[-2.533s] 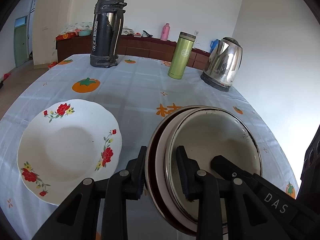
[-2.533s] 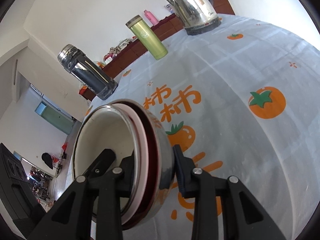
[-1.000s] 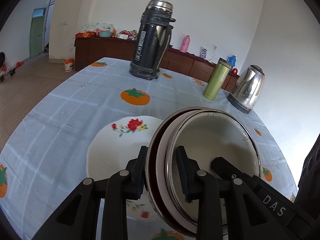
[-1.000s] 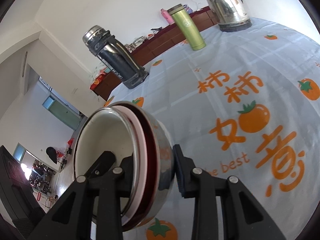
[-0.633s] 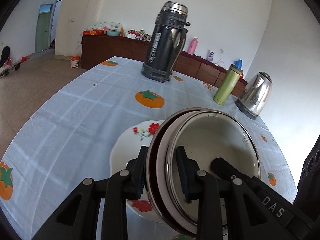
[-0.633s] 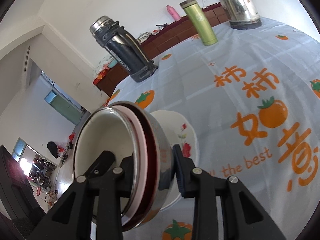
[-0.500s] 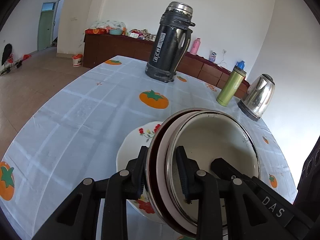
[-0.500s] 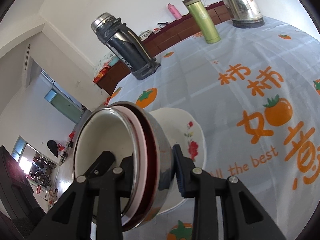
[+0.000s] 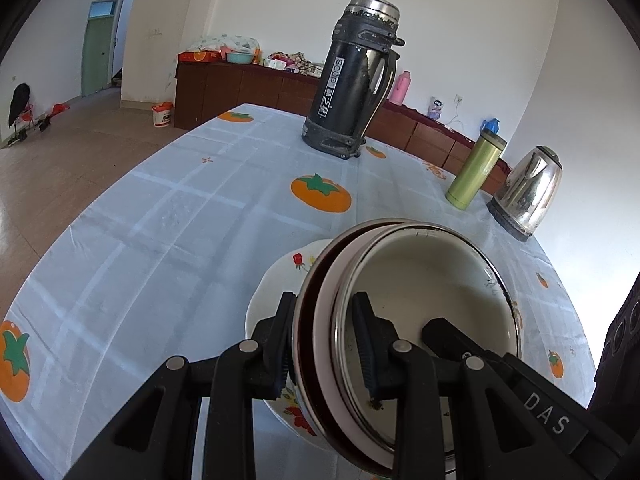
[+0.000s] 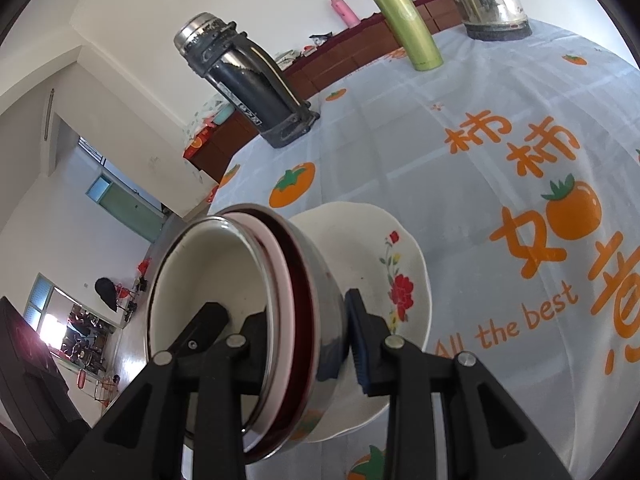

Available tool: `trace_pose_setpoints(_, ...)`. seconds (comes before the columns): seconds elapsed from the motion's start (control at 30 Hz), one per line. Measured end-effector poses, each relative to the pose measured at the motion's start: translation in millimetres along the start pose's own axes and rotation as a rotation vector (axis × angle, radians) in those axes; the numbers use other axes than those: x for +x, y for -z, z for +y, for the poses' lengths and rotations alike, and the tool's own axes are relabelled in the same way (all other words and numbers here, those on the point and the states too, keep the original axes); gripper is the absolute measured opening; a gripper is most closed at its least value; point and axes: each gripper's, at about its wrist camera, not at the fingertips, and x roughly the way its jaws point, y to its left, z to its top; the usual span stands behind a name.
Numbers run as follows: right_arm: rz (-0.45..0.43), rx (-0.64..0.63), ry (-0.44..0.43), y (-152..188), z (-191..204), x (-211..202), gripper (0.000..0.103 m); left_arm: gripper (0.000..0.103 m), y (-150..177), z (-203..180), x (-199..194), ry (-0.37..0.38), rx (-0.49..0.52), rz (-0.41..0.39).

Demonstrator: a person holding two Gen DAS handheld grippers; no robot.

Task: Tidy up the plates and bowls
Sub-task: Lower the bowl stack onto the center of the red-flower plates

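Left wrist view is showing the left gripper (image 9: 324, 338) and right gripper (image 10: 304, 344), jaws of both clamped on opposite rims of the nested bowl stack (image 9: 424, 304), now hovering over the floral plate (image 10: 396, 264) on the desk (image 9: 160, 232), which earlier lay well aside.

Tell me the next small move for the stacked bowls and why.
Probably lower the stacked bowls straight down into the flowered plate. Both the left gripper and the right gripper clamp the stack's rim from opposite sides, and the plate already lies directly beneath it on the tablecloth. Whether the stack touches the plate yet cannot be told.
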Motion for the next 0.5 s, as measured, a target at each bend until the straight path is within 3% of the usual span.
trace_pose_setpoints(0.5,0.025,0.016,0.024,-0.8,-9.8,5.2,0.031,0.031,1.3,-4.2,11.2,0.000,0.002,0.037)
